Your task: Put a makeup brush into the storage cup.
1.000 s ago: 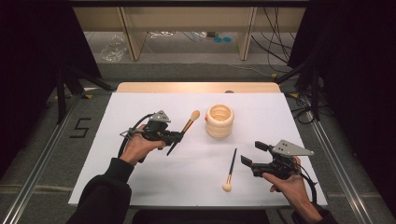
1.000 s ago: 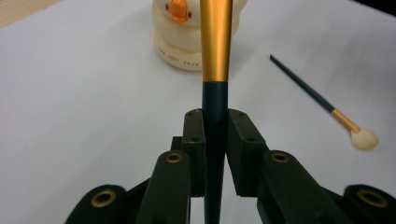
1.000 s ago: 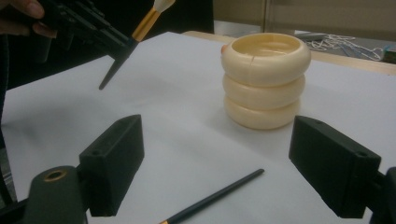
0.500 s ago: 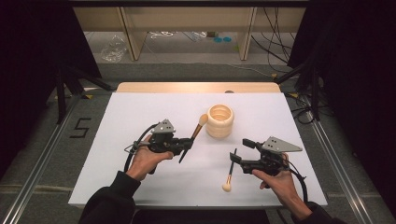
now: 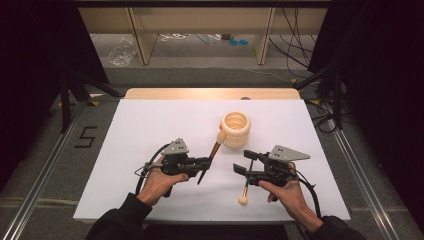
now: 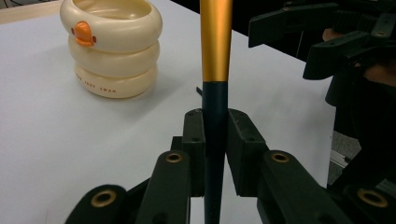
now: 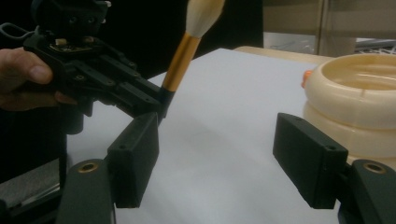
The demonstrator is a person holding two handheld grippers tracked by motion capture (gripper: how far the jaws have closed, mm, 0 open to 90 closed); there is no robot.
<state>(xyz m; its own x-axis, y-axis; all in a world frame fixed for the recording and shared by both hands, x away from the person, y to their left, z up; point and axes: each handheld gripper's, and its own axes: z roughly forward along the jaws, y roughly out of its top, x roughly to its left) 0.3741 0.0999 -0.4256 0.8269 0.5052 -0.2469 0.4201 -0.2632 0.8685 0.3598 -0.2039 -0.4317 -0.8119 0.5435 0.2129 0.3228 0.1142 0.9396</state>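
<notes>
My left gripper [image 5: 204, 164] is shut on the black handle of a makeup brush [image 5: 214, 148]. The brush slants up, and its pale bristle tip is close to the cream ringed cup [image 5: 236, 129]. In the left gripper view the jaws clamp the handle [image 6: 215, 140] just below the gold ferrule [image 6: 216, 42], with the cup [image 6: 112, 46] to the left. My right gripper [image 5: 244, 162] is open. Its jaws have just been closing, and nothing is between them [image 7: 215, 158]. A second brush [image 5: 244, 192] lies on the table below it, bristle head toward the front edge.
The white tabletop [image 5: 150, 125] has a wooden strip [image 5: 210, 93] along its back edge. Metal rails run down both sides, and a floor mark "5" [image 5: 86, 136] sits at the left. Cables and wooden shelf legs [image 5: 262, 35] lie beyond the table.
Both hands have moved toward the middle. The left gripper carried its brush rightward, nearer the cup. The right gripper slid left over the lying brush's handle, and its jaws narrowed somewhat.
</notes>
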